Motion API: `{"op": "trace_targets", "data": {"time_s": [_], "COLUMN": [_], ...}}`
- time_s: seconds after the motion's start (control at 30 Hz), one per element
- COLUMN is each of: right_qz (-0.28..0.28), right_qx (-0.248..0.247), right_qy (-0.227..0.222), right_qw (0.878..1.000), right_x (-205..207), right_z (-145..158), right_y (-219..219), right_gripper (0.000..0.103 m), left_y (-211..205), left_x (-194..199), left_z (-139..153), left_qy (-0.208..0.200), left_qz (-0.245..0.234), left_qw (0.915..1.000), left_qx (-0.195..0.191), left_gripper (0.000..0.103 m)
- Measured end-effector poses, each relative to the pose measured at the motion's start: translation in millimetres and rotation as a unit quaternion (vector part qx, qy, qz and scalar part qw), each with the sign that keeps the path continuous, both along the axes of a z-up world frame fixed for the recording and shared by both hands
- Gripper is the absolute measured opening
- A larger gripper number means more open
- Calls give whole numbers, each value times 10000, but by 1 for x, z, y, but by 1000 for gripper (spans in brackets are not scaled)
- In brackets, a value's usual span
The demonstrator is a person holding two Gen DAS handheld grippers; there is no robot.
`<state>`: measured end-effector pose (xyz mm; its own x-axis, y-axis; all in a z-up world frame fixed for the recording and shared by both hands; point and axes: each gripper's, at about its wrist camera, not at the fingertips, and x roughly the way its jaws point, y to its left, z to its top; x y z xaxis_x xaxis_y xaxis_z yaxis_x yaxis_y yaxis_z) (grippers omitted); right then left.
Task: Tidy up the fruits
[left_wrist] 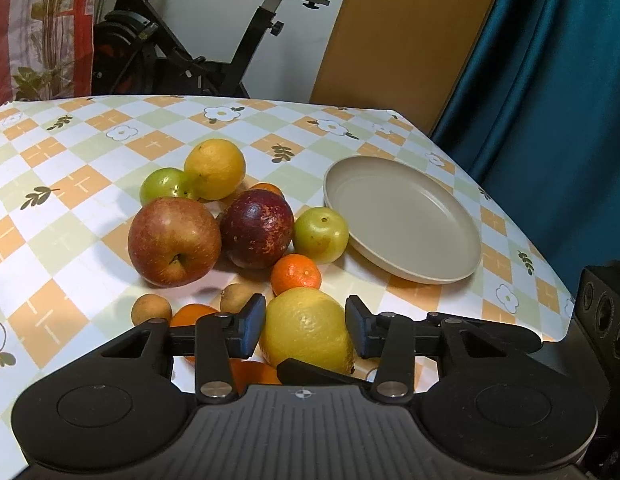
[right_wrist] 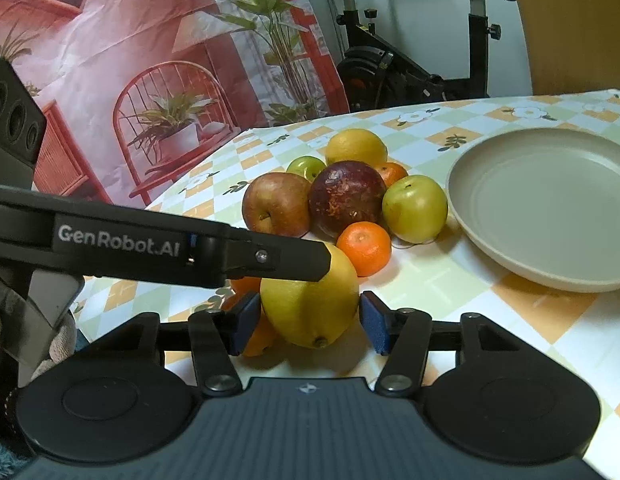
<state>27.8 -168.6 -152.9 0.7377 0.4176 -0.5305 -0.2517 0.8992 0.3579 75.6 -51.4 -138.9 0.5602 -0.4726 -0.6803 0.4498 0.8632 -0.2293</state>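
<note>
A large yellow lemon [left_wrist: 308, 332] sits between the pads of my left gripper [left_wrist: 306, 322], which press on its two sides. The right gripper [right_wrist: 310, 322] straddles the same lemon [right_wrist: 310, 312] crosswise, its blue pads against its flanks. One finger of the left gripper [right_wrist: 286, 260] lies across the lemon's top in the right wrist view. Beyond lie a red apple [left_wrist: 174, 240], a dark red fruit [left_wrist: 256, 230], a green fruit [left_wrist: 320, 234], a mandarin [left_wrist: 296, 274] and a second lemon [left_wrist: 215, 168]. An empty beige plate [left_wrist: 402, 220] stands to the right.
Two small brown fruits [left_wrist: 151, 309] and more mandarins [left_wrist: 190, 316] lie by the left fingers. The checked tablecloth [left_wrist: 90, 184] ends at the right edge near a teal curtain [left_wrist: 550, 120]. An exercise bike [left_wrist: 182, 40] stands behind the table.
</note>
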Motion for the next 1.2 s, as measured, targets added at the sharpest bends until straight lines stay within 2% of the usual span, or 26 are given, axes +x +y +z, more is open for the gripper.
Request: {"op": "trace_targets", "data": {"time_s": [0.4, 0.63, 0.93, 1.2], "right_qz": [-291, -310, -309, -329], "right_qx": [-85, -159, -159, -149], "right_qy": [-127, 5, 43, 115], "right_qw": [9995, 9994, 9994, 9993], "right_x": [-6, -6, -4, -2], "right_z": [6, 3, 1, 1], "right_y": [-6, -8, -8, -8], "right_gripper": [57, 57, 59, 58], "left_y": [-16, -11, -10, -13], "left_x": [5, 9, 13, 11], "left_z": [6, -1, -9, -10], "left_qy": [-118, 174, 476, 453], "left_qz": [-260, -146, -209, -251], "left_qw": [9996, 9997, 9985, 9985], "left_qx": [51, -92, -195, -184], "left_gripper": [46, 46, 55, 55]}}
